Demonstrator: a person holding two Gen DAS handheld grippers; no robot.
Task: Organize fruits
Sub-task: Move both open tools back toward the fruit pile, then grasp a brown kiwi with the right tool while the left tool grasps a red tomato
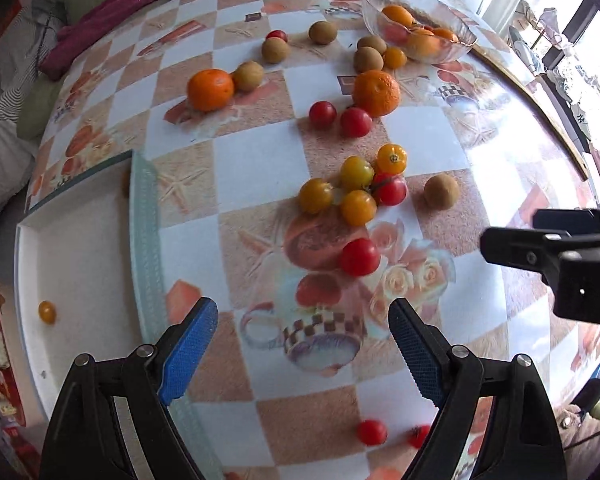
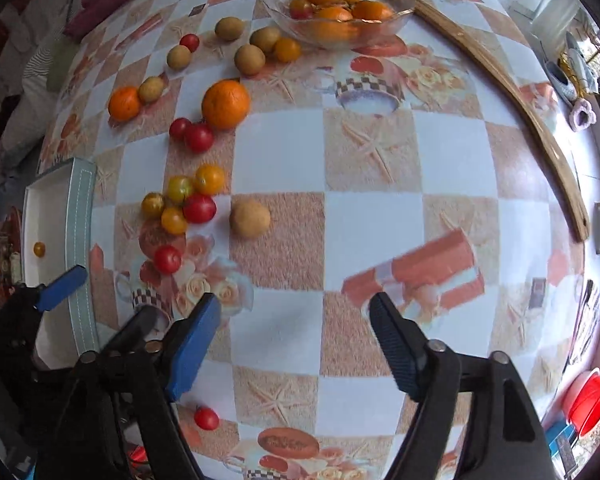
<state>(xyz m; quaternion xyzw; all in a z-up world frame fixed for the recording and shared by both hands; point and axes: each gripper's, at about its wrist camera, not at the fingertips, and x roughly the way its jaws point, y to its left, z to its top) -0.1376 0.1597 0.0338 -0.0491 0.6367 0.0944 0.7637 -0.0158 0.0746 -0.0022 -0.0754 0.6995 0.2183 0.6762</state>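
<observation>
Fruit lies scattered on a checked tablecloth. A cluster of yellow cherry tomatoes (image 1: 354,190) with a red one lies mid-table, and also shows in the right wrist view (image 2: 180,200). A lone red tomato (image 1: 359,257) lies just ahead of my left gripper (image 1: 304,344), which is open and empty. Two oranges (image 1: 210,90) (image 1: 376,93) and several kiwis (image 1: 441,191) lie farther off. A glass bowl (image 1: 460,14) at the back holds oranges. A white tray (image 1: 80,240) on the left holds one yellow tomato (image 1: 47,312). My right gripper (image 2: 296,344) is open and empty above bare cloth.
A wooden strip (image 2: 520,92) runs along the table's right edge. A small red tomato (image 2: 206,418) lies near the front edge. A purple cloth (image 1: 112,16) lies on a sofa beyond the table. A red bowl (image 2: 590,400) sits low on the right.
</observation>
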